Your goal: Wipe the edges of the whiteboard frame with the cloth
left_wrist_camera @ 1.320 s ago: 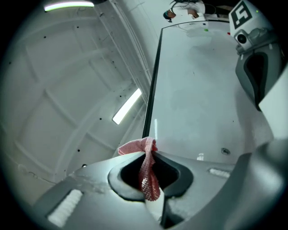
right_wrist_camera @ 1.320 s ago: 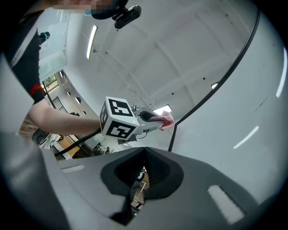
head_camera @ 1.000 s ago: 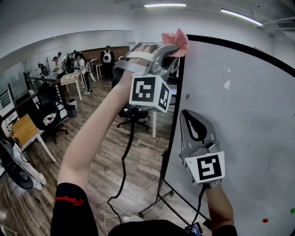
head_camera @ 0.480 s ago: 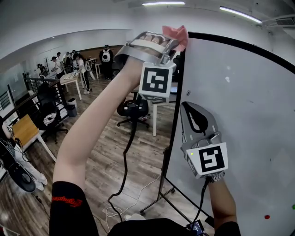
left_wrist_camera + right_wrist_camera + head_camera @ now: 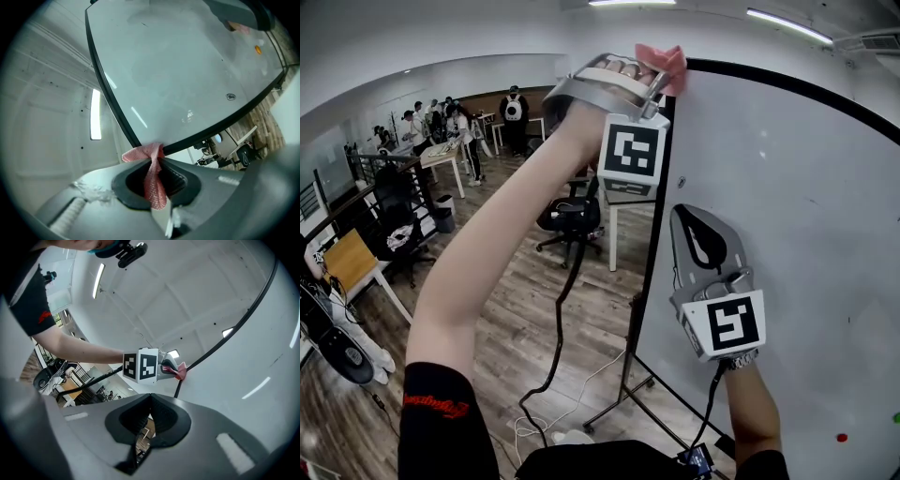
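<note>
Overhead, left gripper [image 5: 660,82] pins cloth [image 5: 662,60] against frame [image 5: 660,192].

The cloth [image 5: 153,180] is pink with a fine mesh weave. The whiteboard [image 5: 787,234] is white, its frame [image 5: 657,216] black. The floor [image 5: 511,314] is brown wood planking.

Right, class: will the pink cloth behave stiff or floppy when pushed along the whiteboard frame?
Probably floppy: the pink cloth folds and bunches in the shut left gripper. Likely light, not slippery: its woven texture should drag on the whiteboard frame.
</note>
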{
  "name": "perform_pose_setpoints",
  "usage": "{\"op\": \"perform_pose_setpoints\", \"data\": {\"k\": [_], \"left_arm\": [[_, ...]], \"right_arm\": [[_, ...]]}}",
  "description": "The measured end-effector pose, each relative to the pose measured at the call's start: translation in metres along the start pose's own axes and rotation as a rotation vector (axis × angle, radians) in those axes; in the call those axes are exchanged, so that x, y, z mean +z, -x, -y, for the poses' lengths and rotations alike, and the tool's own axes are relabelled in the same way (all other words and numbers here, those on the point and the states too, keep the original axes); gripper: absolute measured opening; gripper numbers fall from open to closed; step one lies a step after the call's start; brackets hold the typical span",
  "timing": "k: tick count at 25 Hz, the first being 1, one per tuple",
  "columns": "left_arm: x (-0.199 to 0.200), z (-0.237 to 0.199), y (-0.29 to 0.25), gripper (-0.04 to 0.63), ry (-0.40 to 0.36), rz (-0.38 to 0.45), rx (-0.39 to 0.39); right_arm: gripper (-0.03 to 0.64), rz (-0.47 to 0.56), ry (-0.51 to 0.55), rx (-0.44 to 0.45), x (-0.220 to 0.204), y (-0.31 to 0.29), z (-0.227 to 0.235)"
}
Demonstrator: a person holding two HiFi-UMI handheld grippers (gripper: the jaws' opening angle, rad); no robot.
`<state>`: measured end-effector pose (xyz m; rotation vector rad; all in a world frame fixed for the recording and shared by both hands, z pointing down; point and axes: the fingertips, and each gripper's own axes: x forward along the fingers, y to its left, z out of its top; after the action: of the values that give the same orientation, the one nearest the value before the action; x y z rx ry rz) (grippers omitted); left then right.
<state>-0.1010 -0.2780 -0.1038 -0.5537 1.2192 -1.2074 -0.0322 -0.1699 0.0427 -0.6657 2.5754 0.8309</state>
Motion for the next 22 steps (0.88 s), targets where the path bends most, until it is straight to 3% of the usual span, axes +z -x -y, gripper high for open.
{"op": "perform_pose_setpoints", "data": {"k": [22], "left_arm": [[0.01, 0.026, 0.001, 0.025, -0.036, 0.007, -0.039]], "right_arm": [[0.002, -0.057, -0.058, -0.012, -0.031, 0.014, -0.003]]}}
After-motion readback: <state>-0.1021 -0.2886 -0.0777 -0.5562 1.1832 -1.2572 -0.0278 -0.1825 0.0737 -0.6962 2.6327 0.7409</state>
